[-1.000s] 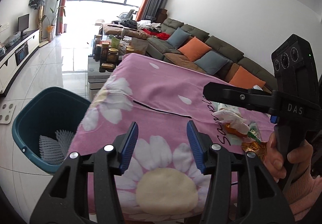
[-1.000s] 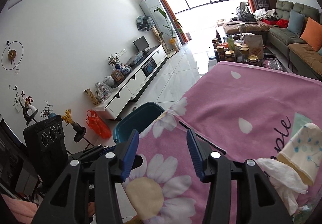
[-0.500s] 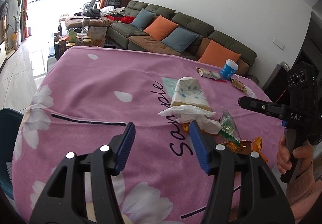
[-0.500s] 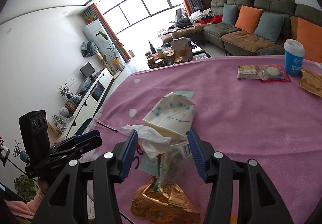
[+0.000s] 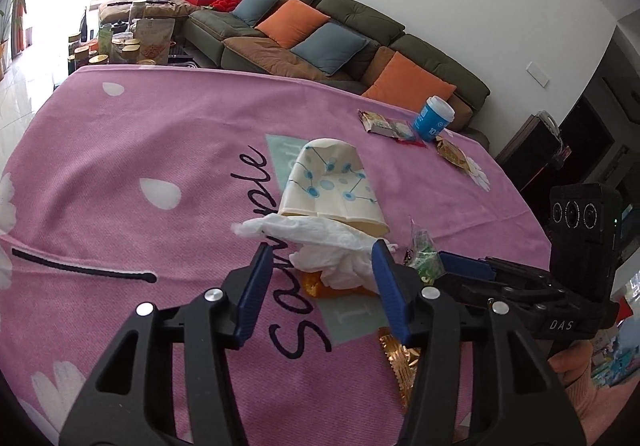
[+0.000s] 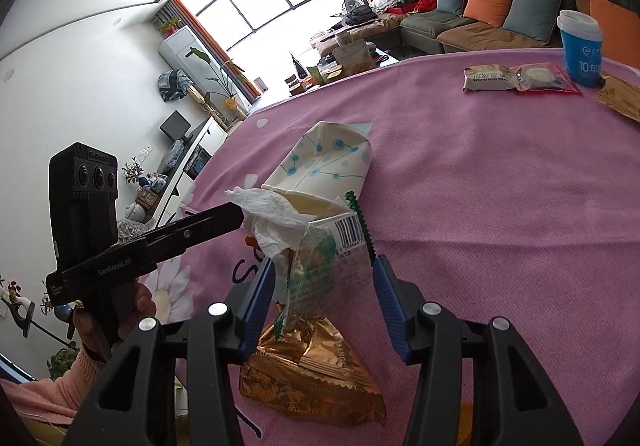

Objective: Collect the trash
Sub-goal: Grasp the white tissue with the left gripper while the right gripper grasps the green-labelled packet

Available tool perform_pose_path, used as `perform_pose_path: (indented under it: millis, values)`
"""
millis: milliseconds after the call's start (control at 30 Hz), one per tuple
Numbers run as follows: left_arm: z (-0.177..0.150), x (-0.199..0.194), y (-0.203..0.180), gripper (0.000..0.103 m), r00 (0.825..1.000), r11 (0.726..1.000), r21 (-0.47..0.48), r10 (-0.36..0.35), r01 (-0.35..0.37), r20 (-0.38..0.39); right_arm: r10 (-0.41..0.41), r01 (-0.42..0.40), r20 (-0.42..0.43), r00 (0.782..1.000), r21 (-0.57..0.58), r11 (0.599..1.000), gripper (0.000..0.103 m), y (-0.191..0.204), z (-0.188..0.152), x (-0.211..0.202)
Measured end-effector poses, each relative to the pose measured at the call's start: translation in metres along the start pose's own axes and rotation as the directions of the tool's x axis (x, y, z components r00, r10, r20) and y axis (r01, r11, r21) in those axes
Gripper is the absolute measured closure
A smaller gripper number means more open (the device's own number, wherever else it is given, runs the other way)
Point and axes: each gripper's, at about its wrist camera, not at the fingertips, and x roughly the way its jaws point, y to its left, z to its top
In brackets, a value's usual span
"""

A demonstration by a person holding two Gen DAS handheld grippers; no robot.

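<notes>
A: Nearest item first. What lies at the right gripper (image 6: pixel 323 300)?

B: A crumpled gold foil snack wrapper (image 6: pixel 312 374) lies flat on the pink flower-printed tablecloth (image 6: pixel 500 205), just under the blue pads. Rising from it between the jaws is a clear plastic packet with green print and a barcode (image 6: pixel 332 262). The jaws have just been closing, yet a gap shows on both sides: parted, gripping nothing.

A: And the left gripper (image 5: pixel 320 286)?

B: Its jaws have also just been closing and remain apart, empty. A crumpled white tissue (image 5: pixel 320 246) sits just beyond the tips, slightly right of centre, above an orange scrap.

A: Which relation governs the coming move?

B: Judged from both views, the clear packet stands roughly upright, long axis along the right gripper's line of sight, so the right hand is nearer to it; the tissue suits the left.

A: Farther out?

B: A flattened cream paper cup with blue dots (image 5: pixel 332 185) lies on its side, touching the tissue. Well beyond, at the far right, lie flat snack packets (image 6: pixel 520 77) and an upright blue lidded cup (image 6: pixel 580 45).
</notes>
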Motion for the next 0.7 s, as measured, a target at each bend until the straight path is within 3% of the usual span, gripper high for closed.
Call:
perform_pose_path:
  millis: [133,233,433,700]
  values:
    - [0.0,0.008,0.002,0.088,0.999,0.999,-0.021,-0.029,0.029,-0.022,0.01,-0.01,-0.007,1.0,0.006,1.0,0.075,-0.003,-0.001,0.002]
    - [-0.001,0.01,0.003,0.093,0.999,0.999,-0.031,-0.044,0.044,-0.021,0.019,-0.019,0.003,1.0,0.01,1.0,0.083,-0.006,0.0,-0.001]
    - [-0.003,-0.001,0.001,0.096,0.998,0.997,-0.032,-0.065,0.065,0.016,0.014,-0.015,0.053,0.998,0.006,1.0,0.089,-0.007,0.006,-0.014]
    - [-0.01,-0.032,0.006,0.097,0.995,0.997,-0.04,-0.063,0.066,0.076,0.021,-0.02,0.096,0.995,-0.018,1.0,0.089,0.001,0.013,-0.025]
